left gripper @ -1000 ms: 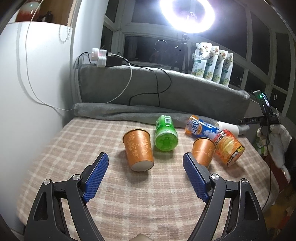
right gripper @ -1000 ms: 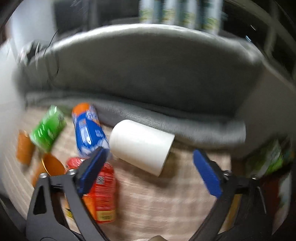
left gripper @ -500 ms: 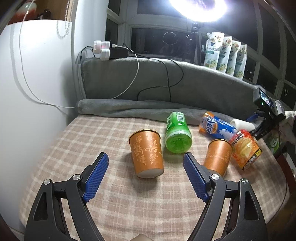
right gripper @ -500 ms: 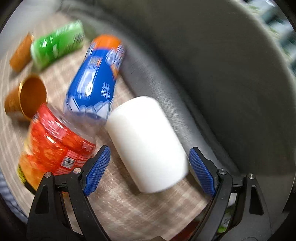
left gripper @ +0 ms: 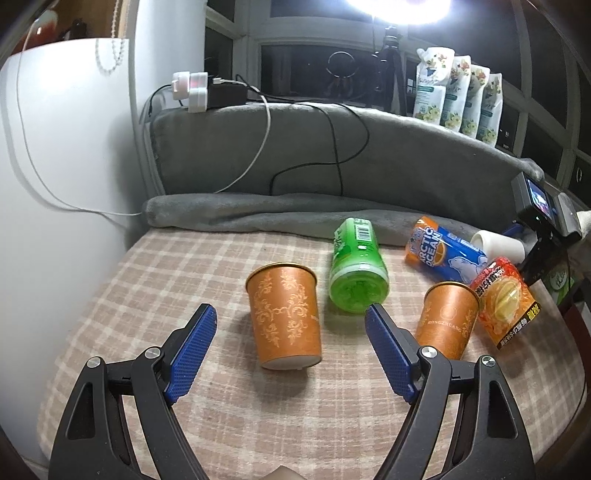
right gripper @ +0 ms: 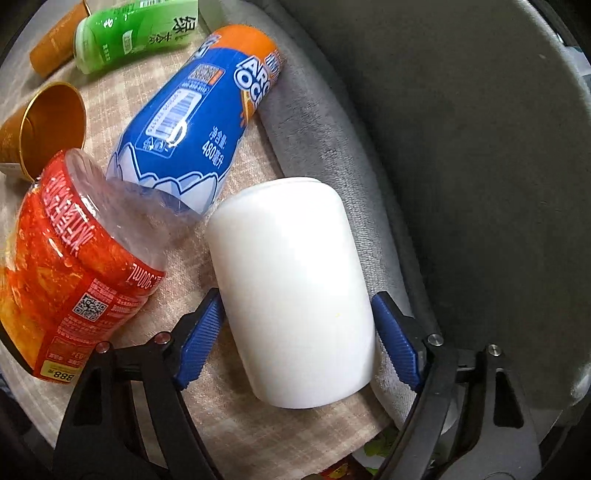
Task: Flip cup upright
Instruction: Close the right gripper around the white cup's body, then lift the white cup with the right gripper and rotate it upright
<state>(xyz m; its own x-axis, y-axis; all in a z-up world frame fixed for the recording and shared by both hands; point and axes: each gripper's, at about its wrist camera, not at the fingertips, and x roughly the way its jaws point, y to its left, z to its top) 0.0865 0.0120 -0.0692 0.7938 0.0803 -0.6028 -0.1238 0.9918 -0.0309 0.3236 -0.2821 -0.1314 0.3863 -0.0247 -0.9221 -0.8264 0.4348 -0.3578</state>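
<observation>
Right tongs (right gripper: 297, 321) stand spread, blue pads (right gripper: 201, 339) flanking the white cup (right gripper: 291, 291) on either side; the cup lies on its side between them, and whether the pads already touch its wall cannot be told. That cup rests on the checked cloth (right gripper: 236, 417), its far end pointing away from the camera, with the grey rolled blanket (right gripper: 332, 155) just beside it on one flank. On the cup's other flank lies the red-labelled jar (right gripper: 70, 280), near it, and beyond the cup the blue bottle (right gripper: 188, 122) lies on its side, its clear end overlapping the jar's mouth. Further off from the cup sit a gold-lined orange cup (right gripper: 44, 129) on its side and a green bottle (right gripper: 133, 33).

Left tongs (left gripper: 290, 328) are released, gaping wide, holding nothing. A patterned orange cup (left gripper: 284, 314) stands between their pads, touching neither. The white cup (left gripper: 498, 243) lies well apart from them, at the cloth's far edge.
</observation>
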